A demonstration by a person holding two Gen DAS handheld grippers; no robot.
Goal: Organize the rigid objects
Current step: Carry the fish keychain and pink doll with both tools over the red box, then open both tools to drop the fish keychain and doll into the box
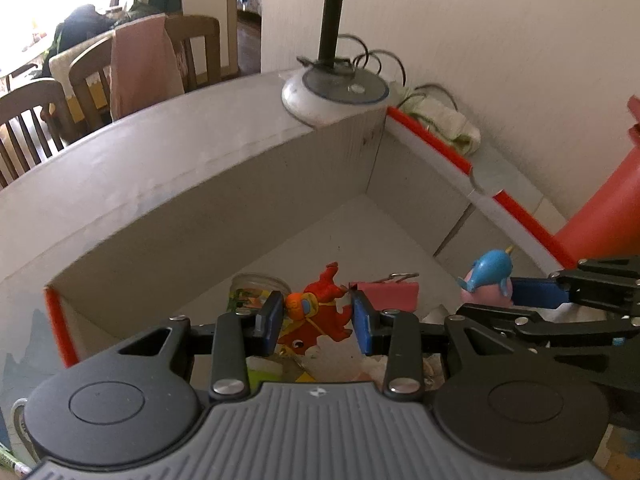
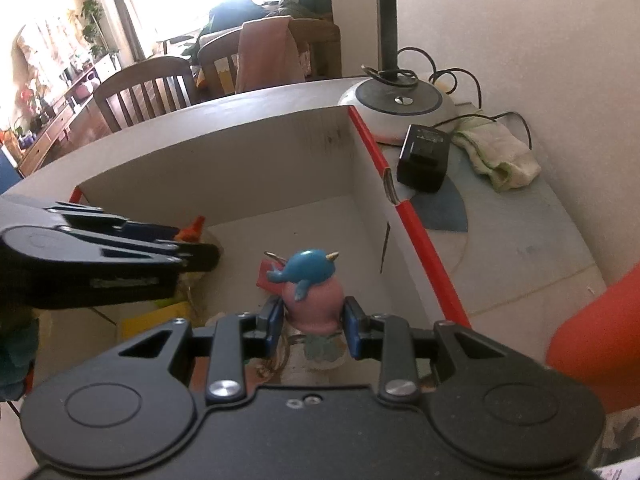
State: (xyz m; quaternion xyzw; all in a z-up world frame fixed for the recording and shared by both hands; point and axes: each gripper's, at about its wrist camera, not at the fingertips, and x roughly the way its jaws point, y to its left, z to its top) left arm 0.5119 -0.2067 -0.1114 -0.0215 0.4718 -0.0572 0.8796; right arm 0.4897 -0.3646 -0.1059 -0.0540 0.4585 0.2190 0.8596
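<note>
Both grippers hang over an open white cardboard box [image 1: 224, 216] with red-edged flaps. My left gripper [image 1: 316, 320] is shut on a red and orange toy figure [image 1: 320, 312], held above the box floor. My right gripper [image 2: 312, 322] is shut on a pink toy with a blue narwhal on top [image 2: 312, 280]; that toy [image 1: 486, 280] also shows at the right of the left wrist view, with the right gripper's fingers [image 1: 540, 292] behind it. The left gripper [image 2: 120, 248] enters the right wrist view from the left. A pink binder clip [image 1: 390, 294] lies on the box floor.
A clear jar [image 1: 258, 284] and colourful paper items lie at the near end of the box. A lamp base [image 2: 396, 108], a black adapter [image 2: 424, 158] and a cloth [image 2: 496, 152] sit on the table behind the box. An orange cylinder [image 2: 596, 328] stands at right. Wooden chairs [image 1: 132, 68] stand beyond.
</note>
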